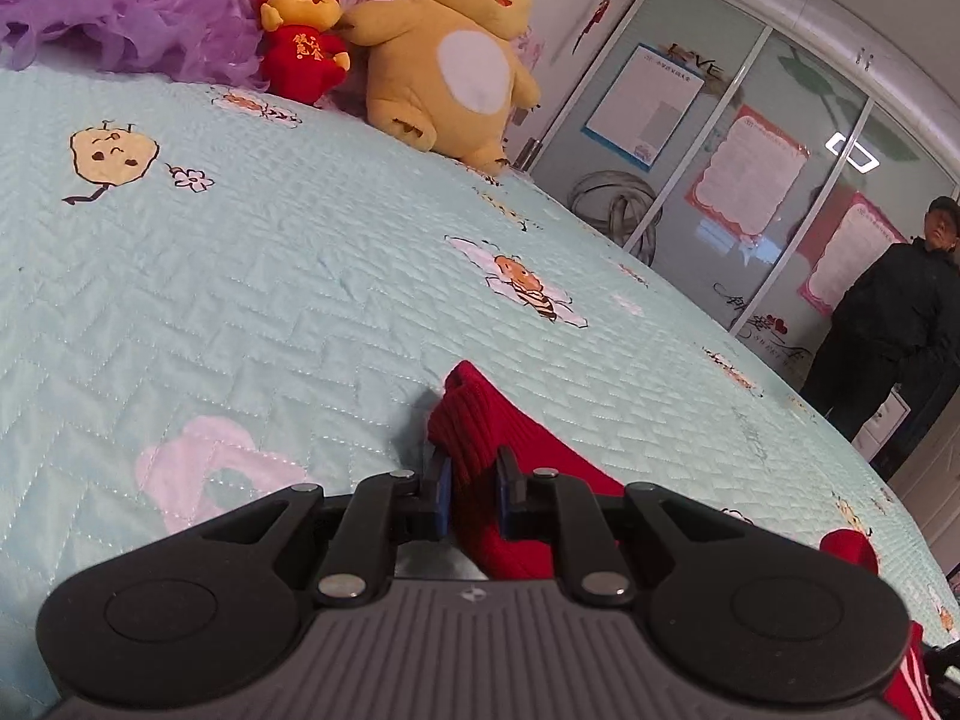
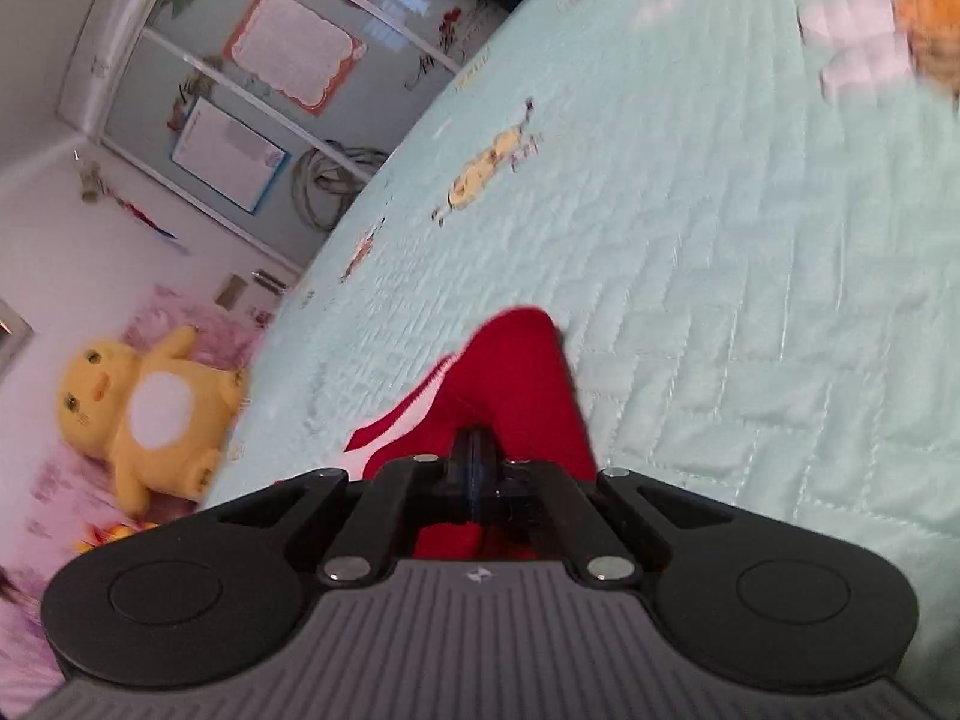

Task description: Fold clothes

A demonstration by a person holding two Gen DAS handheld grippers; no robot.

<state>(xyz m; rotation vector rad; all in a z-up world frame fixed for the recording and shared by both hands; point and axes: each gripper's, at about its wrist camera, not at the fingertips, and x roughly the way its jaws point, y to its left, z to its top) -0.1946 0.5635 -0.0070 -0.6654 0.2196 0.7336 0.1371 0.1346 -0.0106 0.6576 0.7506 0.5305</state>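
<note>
Both the left gripper (image 1: 474, 495) and right gripper (image 2: 477, 468) are pinching the red garment (image 1: 480, 450), which could be slipping out if tugged.

plush toys: 2 (image 1: 456, 54) | red garment: 1 (image 1: 480, 432) | wall posters: 3 (image 1: 645, 102)

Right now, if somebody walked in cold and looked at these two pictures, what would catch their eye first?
Probably the red garment, bright against the pale mint quilt, pinched by the left gripper and also by the right gripper. Next, the big yellow plush toy and the small red plush toy at the far edge of the bed, beside purple ruffled fabric. A person in dark clothes stands at the right.
</note>
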